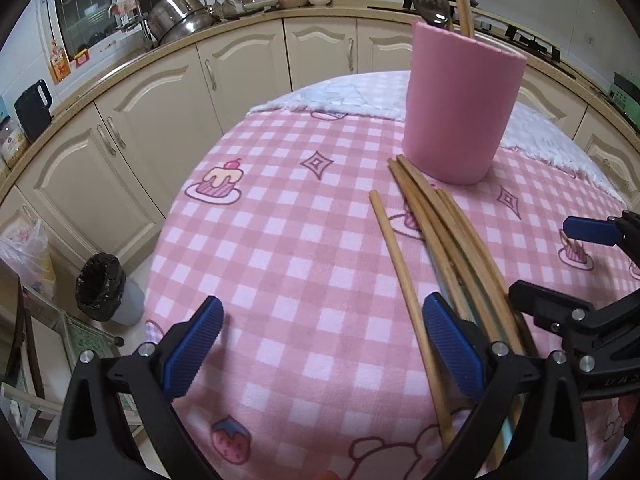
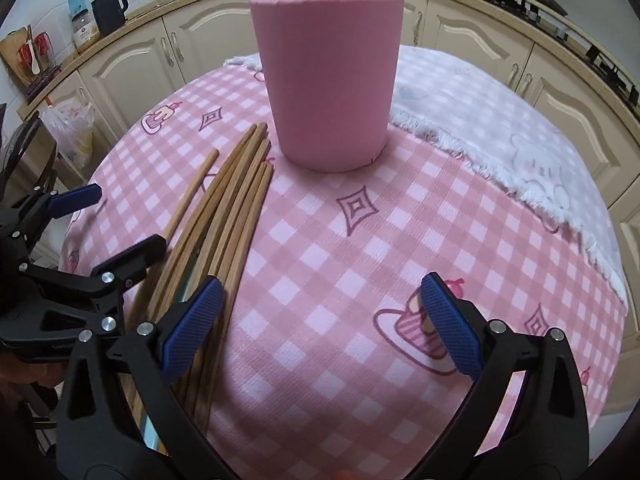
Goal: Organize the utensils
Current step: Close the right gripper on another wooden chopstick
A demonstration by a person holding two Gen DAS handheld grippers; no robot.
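the tall pink holder [image 2: 329,80], already holding a spoon and chopsticks, could tip if nudged, since the loose chopsticks [image 2: 236,200] fan against its base while left gripper [image 1: 324,350] and right gripper [image 2: 322,326] hover wide open, empty.

**No readable writing in either view**

Printed labels show, yet none can be made out. Left of the pink holder [image 2: 328,80], on the counter, the jar [image 2: 84,28] beside the black kettle [image 2: 109,10] carries a blurred label. The orange packet [image 1: 59,62] on the wall, far left of the holder, bears print too small to read.
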